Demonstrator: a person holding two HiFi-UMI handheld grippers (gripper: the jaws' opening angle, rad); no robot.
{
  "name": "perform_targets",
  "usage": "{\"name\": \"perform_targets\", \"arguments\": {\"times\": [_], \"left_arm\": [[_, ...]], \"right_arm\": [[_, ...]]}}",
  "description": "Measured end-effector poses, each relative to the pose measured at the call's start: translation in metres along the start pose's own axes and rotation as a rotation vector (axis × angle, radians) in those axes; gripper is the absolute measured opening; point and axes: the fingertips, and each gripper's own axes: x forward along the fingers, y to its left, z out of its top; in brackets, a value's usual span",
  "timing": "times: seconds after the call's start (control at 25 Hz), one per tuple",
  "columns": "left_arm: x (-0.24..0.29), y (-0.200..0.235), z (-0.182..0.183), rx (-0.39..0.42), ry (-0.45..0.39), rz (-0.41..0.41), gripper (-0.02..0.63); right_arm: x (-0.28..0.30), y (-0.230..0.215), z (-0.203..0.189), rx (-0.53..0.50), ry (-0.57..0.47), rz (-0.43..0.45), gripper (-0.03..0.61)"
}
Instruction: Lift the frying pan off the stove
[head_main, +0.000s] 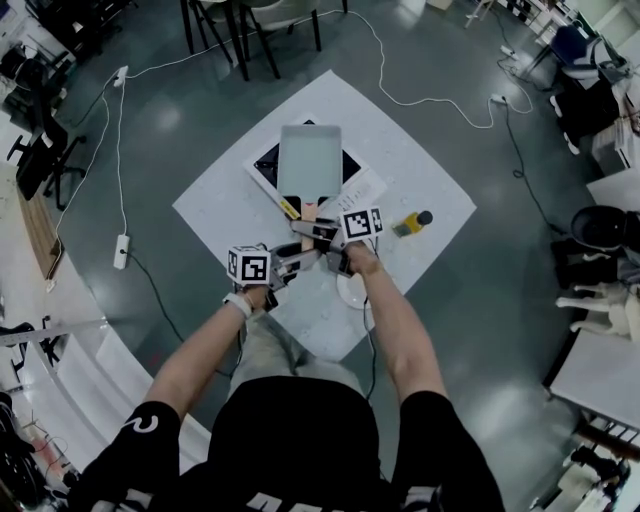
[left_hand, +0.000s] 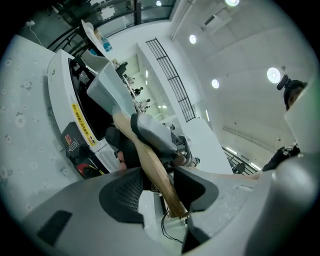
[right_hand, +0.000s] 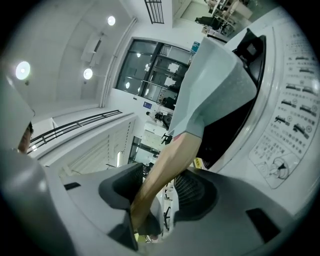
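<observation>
You hold two grippers, both clenched on one light wooden handle (right_hand: 170, 165): the left gripper (left_hand: 159, 187) near its end, the right gripper (right_hand: 157, 192) just ahead. Beneath the right gripper, one white round disc (head_main: 352, 292) is half hidden. Past the jaws, the one grey square frying pan (head_main: 310, 160) lies over the one white-framed black-glass stove (head_main: 266, 166); whether they touch is unclear. Right of the right gripper lies one yellow-and-black object (head_main: 408, 224), too small to name.

Black T-shirt (head_main: 300, 440); white wristband (head_main: 237, 303); left gripper (left_hand: 160, 190) grey.
</observation>
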Motion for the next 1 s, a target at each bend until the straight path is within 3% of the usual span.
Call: {"name": "perform_targets", "arguments": {"times": [0.4,1.0], "left_arm": [[-0.004,-0.023,0.007,0.072,0.016,-0.005,0.183],[-0.028,-0.126,0.052,0.218,-0.001,-0.082,0.183]], "right_arm": [[-0.006,0.034,0.01,-0.125,-0.031,-0.009,0.189],[-0.024,0.156,0.043,-0.278,-0.105,-0.042,0.192]]}}
